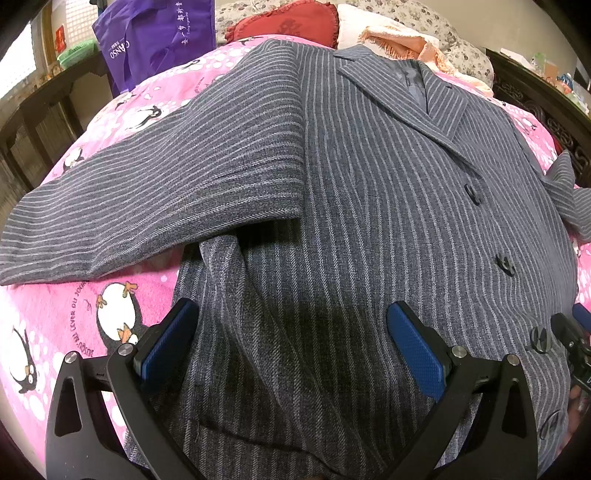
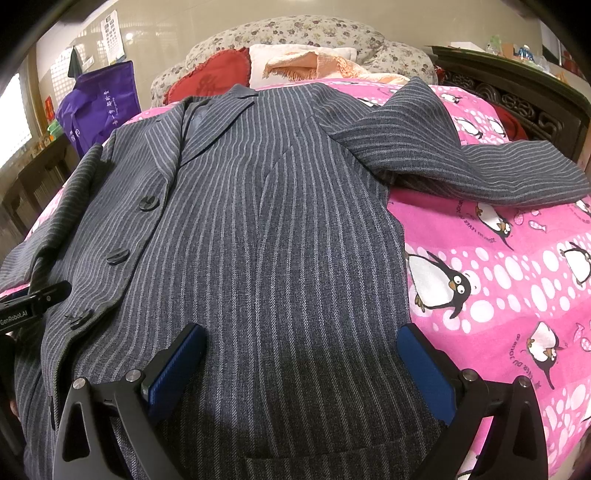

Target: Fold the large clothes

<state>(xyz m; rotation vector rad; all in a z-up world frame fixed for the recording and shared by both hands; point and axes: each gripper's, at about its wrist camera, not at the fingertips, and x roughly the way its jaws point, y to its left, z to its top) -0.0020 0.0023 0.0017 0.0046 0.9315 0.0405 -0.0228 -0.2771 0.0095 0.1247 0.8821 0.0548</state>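
Note:
A grey pinstriped suit jacket (image 1: 369,206) lies face up on a pink penguin bedspread (image 1: 74,314), collar towards the pillows. Its left sleeve (image 1: 155,199) stretches out to the left. In the right wrist view the jacket (image 2: 266,229) fills the middle and its other sleeve (image 2: 480,166) stretches to the right. My left gripper (image 1: 291,339) is open and empty above the jacket's lower left front. My right gripper (image 2: 301,362) is open and empty above the lower right front. The right gripper's tip shows at the left wrist view's right edge (image 1: 569,332).
A red cushion (image 1: 288,22), a peach cloth (image 1: 402,44) and floral pillows (image 2: 295,33) lie at the head of the bed. A purple bag (image 1: 155,40) stands at the back left. A dark carved bed frame (image 2: 517,96) runs along the right side.

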